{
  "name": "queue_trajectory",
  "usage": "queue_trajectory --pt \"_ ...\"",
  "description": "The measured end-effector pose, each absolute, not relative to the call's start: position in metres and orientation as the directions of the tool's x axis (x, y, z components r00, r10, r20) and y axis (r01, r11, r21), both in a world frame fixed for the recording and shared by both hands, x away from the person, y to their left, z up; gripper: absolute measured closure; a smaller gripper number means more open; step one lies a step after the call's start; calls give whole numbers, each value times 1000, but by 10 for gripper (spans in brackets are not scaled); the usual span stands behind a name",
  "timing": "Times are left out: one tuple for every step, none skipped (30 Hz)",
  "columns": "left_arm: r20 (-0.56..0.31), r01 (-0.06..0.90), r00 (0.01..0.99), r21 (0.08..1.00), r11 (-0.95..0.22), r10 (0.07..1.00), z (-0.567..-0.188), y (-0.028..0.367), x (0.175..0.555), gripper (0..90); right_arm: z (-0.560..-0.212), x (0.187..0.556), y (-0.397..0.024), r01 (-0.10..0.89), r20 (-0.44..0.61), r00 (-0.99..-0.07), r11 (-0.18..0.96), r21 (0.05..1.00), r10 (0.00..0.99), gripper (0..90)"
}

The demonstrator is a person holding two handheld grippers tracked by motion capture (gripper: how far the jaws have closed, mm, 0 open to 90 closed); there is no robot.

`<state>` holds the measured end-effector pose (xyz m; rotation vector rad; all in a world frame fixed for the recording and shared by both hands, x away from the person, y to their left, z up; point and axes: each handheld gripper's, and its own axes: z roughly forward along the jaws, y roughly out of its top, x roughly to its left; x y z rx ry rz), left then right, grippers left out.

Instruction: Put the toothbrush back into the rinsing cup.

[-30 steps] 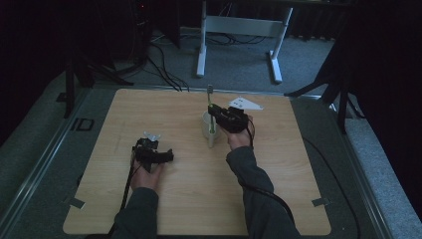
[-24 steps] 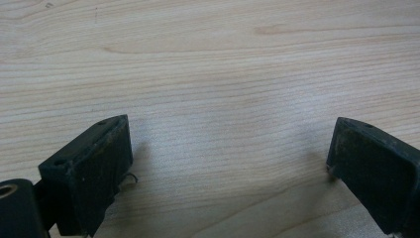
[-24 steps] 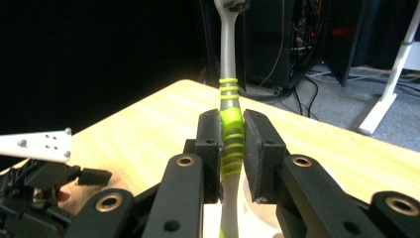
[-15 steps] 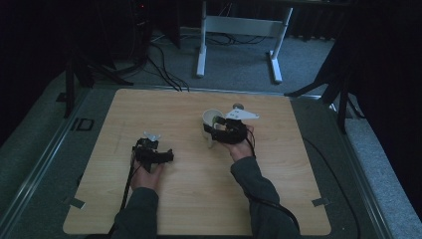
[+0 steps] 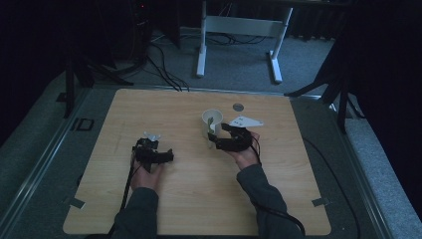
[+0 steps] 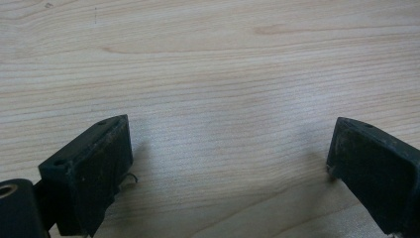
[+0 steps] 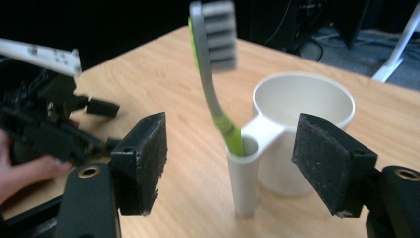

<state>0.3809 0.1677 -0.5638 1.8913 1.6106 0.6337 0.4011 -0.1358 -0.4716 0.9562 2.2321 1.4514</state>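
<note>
A white cup (image 5: 211,118) stands on the wooden table (image 5: 199,199), right of the middle. In the right gripper view a narrow tube (image 7: 243,173) is joined to the cup (image 7: 302,114), and a green and grey toothbrush (image 7: 213,74) stands in it, head up and leaning left. My right gripper (image 7: 237,158) is open just in front of the tube. Its jaws have just been opening and its pads (image 7: 327,158) stand clear on either side. From above, the right gripper (image 5: 215,138) points at the cup. My left gripper (image 5: 161,155) rests on the table, open and empty (image 6: 228,163).
A small grey disc (image 5: 238,106) lies on the table behind the cup. A white metal frame (image 5: 239,25) and cables stand on the floor beyond the far edge. The left hand and its gripper (image 7: 44,124) are to the left of the cup.
The right gripper let go of the toothbrush, which now stands in the cup's side tube, and drew back toward the person and lower. The left gripper stayed still.
</note>
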Motion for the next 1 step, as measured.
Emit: queue_trajectory --pt "-9 716 161 689 -110 987 -564 168 381 40 -473 400 -138 375 99 -727 272 886 680 273"
